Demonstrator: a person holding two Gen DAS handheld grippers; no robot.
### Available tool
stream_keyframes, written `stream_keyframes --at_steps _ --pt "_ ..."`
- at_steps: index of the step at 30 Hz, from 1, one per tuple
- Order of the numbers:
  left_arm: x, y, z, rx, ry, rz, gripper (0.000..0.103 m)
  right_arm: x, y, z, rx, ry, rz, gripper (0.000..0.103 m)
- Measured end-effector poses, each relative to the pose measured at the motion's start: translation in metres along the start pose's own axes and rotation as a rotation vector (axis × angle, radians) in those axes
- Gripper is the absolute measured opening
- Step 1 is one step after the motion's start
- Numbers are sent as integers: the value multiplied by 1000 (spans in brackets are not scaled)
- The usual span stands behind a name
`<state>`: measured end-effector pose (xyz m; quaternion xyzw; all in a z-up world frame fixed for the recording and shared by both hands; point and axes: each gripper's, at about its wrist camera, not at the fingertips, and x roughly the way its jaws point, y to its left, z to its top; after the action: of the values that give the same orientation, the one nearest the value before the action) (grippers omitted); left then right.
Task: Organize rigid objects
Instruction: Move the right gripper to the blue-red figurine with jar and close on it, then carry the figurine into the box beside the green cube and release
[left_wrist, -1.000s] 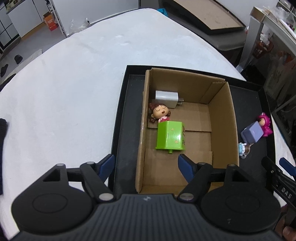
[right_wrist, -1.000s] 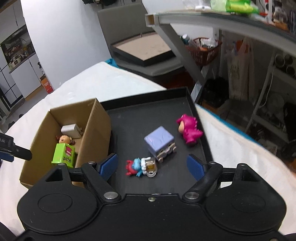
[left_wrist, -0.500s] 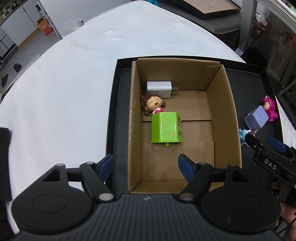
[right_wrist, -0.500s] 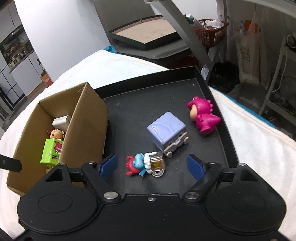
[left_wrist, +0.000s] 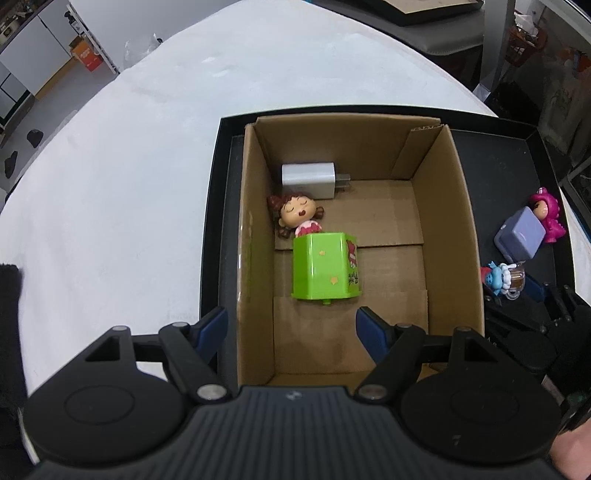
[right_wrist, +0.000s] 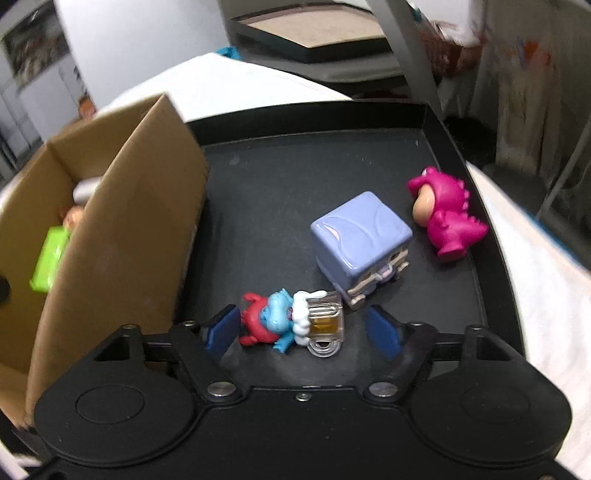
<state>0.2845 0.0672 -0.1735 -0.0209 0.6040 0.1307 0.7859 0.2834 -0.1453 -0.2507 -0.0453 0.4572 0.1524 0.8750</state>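
A cardboard box (left_wrist: 461, 221) stands in a black tray (left_wrist: 223, 221). It holds a white charger (left_wrist: 308, 180), a doll figure (left_wrist: 297, 216) and a green block (left_wrist: 325, 269). My left gripper (left_wrist: 291, 332) is open and empty above the box's near end. On the tray (right_wrist: 295, 173) lie a red and blue figure with a mug (right_wrist: 291, 321), a lilac cube toy (right_wrist: 362, 240) and a pink dinosaur figure (right_wrist: 447, 218). My right gripper (right_wrist: 303, 332) is open, its fingers on either side of the red and blue figure, close to it.
The tray sits on a white cloth-covered table (left_wrist: 129, 166). The box wall (right_wrist: 129, 240) stands just left of the right gripper. The tray's raised rim (right_wrist: 461, 155) bounds the toys at the right. Shelves and clutter lie beyond the table.
My right gripper has moved down and forward, so the red and blue figure now lies between its fingers. My left gripper has shifted over the box. No toy has moved.
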Motion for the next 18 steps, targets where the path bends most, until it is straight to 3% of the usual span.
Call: stream_keyframes --at_steps 3,18 --pt "-4 1 2 -3 -11 -1 75 -2 0 0 -8 3 -5 57" --pt "-21 23 -8 -54 -51 -32 75 -34 -27 11 75 4 -46 57"
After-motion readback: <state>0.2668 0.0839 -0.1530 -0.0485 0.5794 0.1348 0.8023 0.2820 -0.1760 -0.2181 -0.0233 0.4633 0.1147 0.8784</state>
